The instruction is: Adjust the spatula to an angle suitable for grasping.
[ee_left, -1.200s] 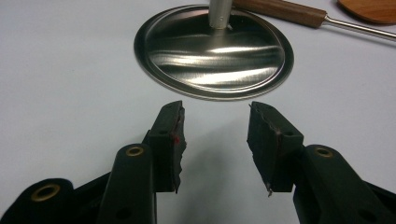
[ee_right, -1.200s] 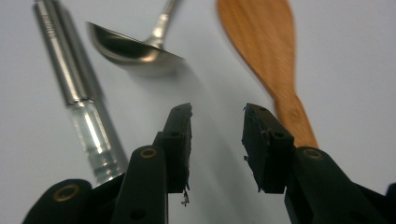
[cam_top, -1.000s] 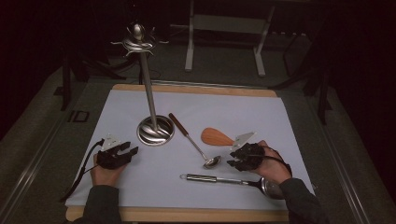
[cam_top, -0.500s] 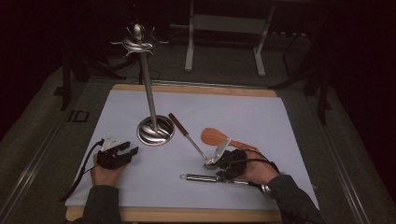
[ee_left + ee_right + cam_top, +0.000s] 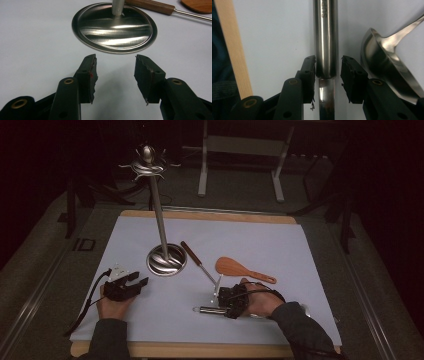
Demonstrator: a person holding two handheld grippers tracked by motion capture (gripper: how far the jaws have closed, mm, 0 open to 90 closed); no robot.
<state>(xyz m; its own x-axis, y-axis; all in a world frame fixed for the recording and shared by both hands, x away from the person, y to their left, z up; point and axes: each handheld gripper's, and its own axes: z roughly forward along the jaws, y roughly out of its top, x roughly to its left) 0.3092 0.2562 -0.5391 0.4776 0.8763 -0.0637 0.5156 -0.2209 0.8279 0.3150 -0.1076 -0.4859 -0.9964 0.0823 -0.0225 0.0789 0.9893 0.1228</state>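
Straddling a steel-handled utensil (image 5: pixel 325 37) that lies flat on the white mat (image 5: pixel 300 250), the right gripper (image 5: pixel 327 75) has its jaws a narrow way apart on either side of the handle, close to it but, as far as I can tell from its own view, not yet pinching. A ladle (image 5: pixel 387 67) with a wooden handle rests just beside, its bowl almost against the right jaw. From above, the right gripper (image 5: pixel 231 301) sits low near the front edge, with a wooden spatula (image 5: pixel 242 269) lying a little beyond it.

The left gripper (image 5: pixel 131 282) rests on the mat, jaws wide and empty, pointed at the round base of the hanging stand (image 5: pixel 114 27). That stand (image 5: pixel 159 215) rises upright near the middle, and its hooks at the top look bare.

My guess is the job has barely started: all three utensils lie on the mat, nothing hangs, and the first grasp is only about to close.
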